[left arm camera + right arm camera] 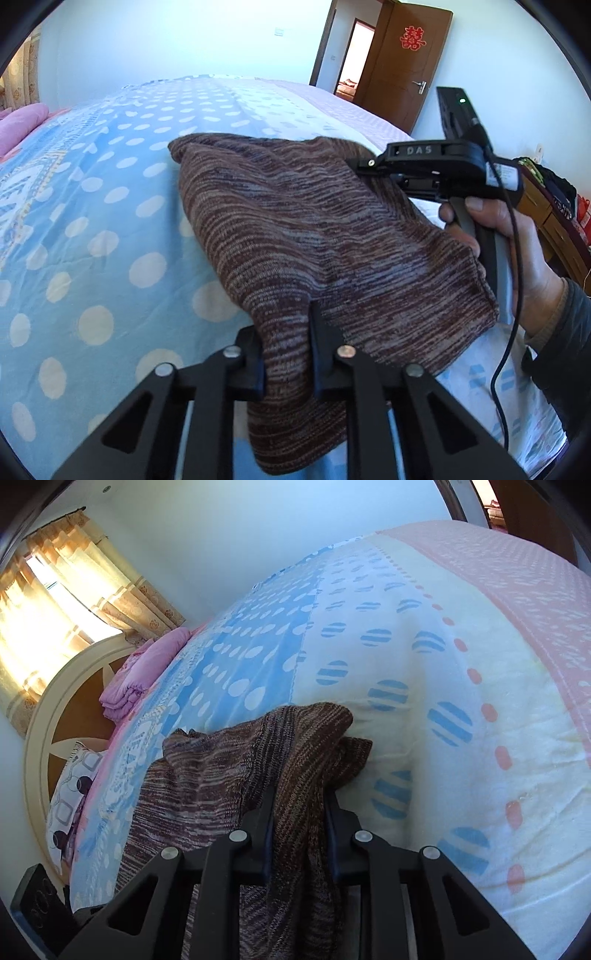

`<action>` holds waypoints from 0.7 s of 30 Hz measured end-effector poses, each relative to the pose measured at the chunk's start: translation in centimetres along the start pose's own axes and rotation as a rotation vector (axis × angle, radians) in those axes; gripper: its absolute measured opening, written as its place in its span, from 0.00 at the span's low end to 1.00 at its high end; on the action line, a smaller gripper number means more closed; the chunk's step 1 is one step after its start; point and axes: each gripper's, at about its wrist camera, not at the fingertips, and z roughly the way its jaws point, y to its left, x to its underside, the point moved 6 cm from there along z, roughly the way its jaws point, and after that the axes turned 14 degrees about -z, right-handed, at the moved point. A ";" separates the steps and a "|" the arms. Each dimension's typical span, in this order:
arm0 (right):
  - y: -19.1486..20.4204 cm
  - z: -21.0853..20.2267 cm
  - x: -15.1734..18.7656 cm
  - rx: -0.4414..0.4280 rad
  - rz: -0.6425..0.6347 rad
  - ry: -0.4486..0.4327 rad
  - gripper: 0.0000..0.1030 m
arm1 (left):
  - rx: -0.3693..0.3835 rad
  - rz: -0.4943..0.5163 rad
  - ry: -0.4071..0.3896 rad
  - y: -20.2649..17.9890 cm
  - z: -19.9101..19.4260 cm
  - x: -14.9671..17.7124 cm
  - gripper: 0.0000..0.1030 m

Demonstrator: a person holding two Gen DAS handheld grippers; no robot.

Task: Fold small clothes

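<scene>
A brown striped knit garment (310, 240) lies on the bed's blue dotted cover (92, 229). My left gripper (288, 339) is shut on the garment's near edge, with knit fabric bunched between the two black fingers. In the left wrist view the right gripper (364, 166), held by a hand (517, 251), grips the garment's far right corner. In the right wrist view my right gripper (299, 805) is shut on a thick fold of the same knit (258, 753), which drapes down between the fingers. The fingertips are partly hidden by fabric in both views.
A folded pink blanket (140, 672) and a patterned pillow (70, 797) lie near the cream headboard (40, 716). Curtains (48, 602) hang at the window. A brown door (402, 62) stands open at the back. A wooden cabinet (554, 225) stands beside the bed.
</scene>
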 end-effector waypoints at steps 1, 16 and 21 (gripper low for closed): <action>0.3 -0.4 -0.1 0.003 -0.001 -0.010 0.21 | 0.002 -0.003 -0.001 0.0 -0.4 0.0 0.16; 9.0 -3.8 0.5 -0.063 -0.073 -0.028 0.21 | -0.020 -0.001 -0.015 1.9 -7.4 2.6 0.15; 12.7 -2.8 1.5 -0.102 -0.099 -0.008 0.20 | -0.048 -0.014 -0.025 3.7 -10.0 4.2 0.15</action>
